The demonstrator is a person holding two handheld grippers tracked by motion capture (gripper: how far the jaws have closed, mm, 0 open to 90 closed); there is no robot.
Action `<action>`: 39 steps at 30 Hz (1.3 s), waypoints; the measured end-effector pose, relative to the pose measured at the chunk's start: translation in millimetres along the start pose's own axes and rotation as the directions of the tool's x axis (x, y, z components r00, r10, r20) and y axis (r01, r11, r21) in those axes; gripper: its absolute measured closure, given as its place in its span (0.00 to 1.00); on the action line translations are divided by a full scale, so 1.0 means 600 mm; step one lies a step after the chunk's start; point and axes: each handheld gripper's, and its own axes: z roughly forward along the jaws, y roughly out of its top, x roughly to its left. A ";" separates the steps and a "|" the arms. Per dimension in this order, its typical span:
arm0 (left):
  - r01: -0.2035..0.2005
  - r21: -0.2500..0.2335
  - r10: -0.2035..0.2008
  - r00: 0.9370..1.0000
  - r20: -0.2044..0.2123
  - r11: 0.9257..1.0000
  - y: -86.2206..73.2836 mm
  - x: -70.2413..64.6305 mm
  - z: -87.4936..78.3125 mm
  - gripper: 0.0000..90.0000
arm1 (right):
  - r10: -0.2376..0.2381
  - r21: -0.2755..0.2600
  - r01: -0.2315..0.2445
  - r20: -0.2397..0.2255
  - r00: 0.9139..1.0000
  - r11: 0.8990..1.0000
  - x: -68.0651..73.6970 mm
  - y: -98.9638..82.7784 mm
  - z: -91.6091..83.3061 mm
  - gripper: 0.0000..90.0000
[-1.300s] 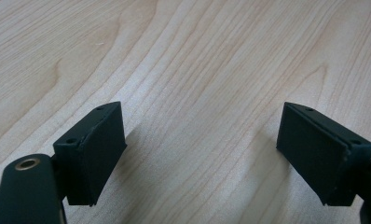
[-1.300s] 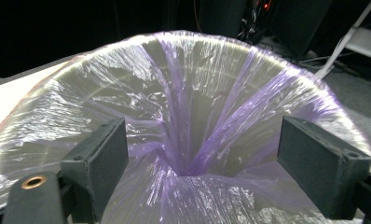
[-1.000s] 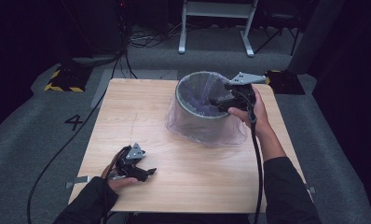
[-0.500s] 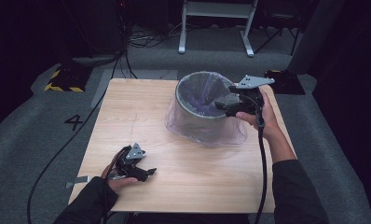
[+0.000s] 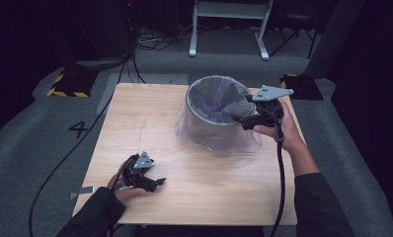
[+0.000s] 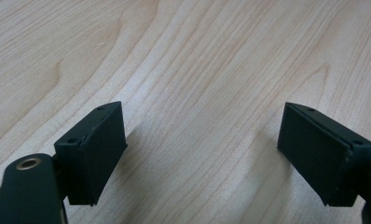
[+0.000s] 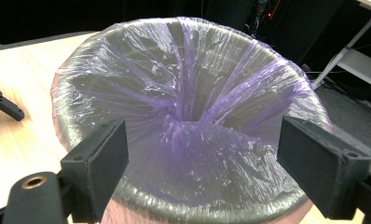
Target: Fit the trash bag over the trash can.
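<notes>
With the right claw standing apart at the bin's rim, a careless pinch risked tearing the thin purple bag.

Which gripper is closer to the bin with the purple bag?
The right gripper: it sits at the bin's rim, jaws open. The left gripper rests far off near the table's front edge.

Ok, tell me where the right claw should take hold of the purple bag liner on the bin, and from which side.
Probably the film folded over the bin rim on the side nearest the right claw. The bag liner is stretched tight there and hangs as a loose skirt outside. Come from above and outside the rim, one jaw inside and one outside; the jaws already stand open there.
</notes>
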 end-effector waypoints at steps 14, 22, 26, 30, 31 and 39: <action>-0.001 -0.001 0.001 1.000 0.000 1.000 0.000 0.000 0.000 0.16 | -0.030 0.046 0.029 0.020 0.999 0.999 0.014 -0.020 -0.020 0.18; 0.000 0.000 0.000 1.000 0.000 1.000 0.000 0.000 0.000 0.16 | -0.048 0.061 0.048 0.008 0.999 0.997 0.027 -0.035 -0.026 0.19; 0.000 0.000 0.000 1.000 0.000 1.000 0.000 0.000 0.000 0.16 | -0.064 0.068 0.064 0.003 0.998 0.996 0.035 -0.040 -0.028 0.19; -0.001 0.000 0.001 1.000 0.001 1.000 0.000 0.000 0.000 0.16 | -0.076 0.086 0.075 0.005 0.997 0.993 0.040 -0.047 -0.028 0.19; 0.000 -0.001 0.000 1.000 0.001 1.000 0.000 0.000 0.000 0.16 | -0.081 0.089 0.080 0.004 0.997 0.993 0.042 -0.048 -0.028 0.19; 0.000 0.000 0.000 1.000 0.000 1.000 0.000 0.000 0.000 0.16 | -0.089 0.100 0.090 -0.008 0.996 0.991 0.052 -0.063 -0.030 0.19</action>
